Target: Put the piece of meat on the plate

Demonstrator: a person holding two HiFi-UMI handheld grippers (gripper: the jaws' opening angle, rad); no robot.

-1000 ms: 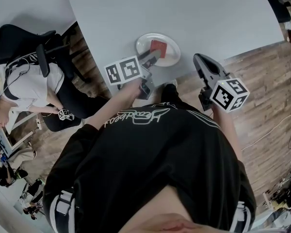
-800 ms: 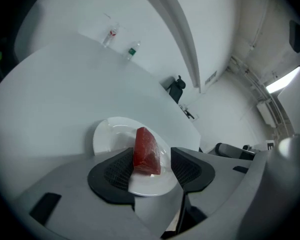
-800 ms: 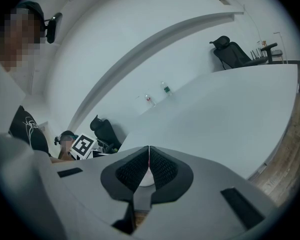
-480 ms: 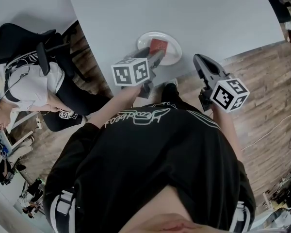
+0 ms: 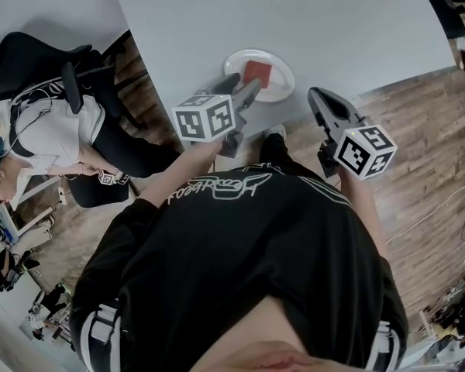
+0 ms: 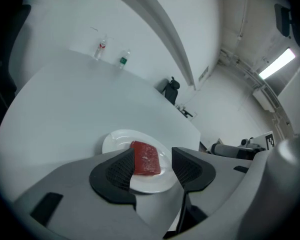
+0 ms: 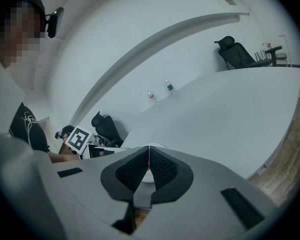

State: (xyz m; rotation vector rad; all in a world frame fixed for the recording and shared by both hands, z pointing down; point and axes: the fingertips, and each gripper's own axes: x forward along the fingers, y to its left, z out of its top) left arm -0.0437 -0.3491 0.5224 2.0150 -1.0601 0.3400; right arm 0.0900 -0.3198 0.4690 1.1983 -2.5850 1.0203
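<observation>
Both grippers empty: left gripper (image 6: 153,153) just opened, meat (image 6: 146,159) on plate (image 6: 115,140) just ahead; right gripper (image 7: 148,160) closed. Meat likely soft, slick; pinch long sides.

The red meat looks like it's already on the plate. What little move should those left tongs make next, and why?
Probably draw the left tongs straight back. Their jaws have just been opening and stand apart; the piece of meat lies flat on the white plate, seen through their gap, apparently untouched.

Low centre, the plate (image 7: 147,176) is almost wholly hidden behind the right gripper (image 7: 148,150) — the far bottles (image 6: 101,49), upper left, are too small to read.
</observation>
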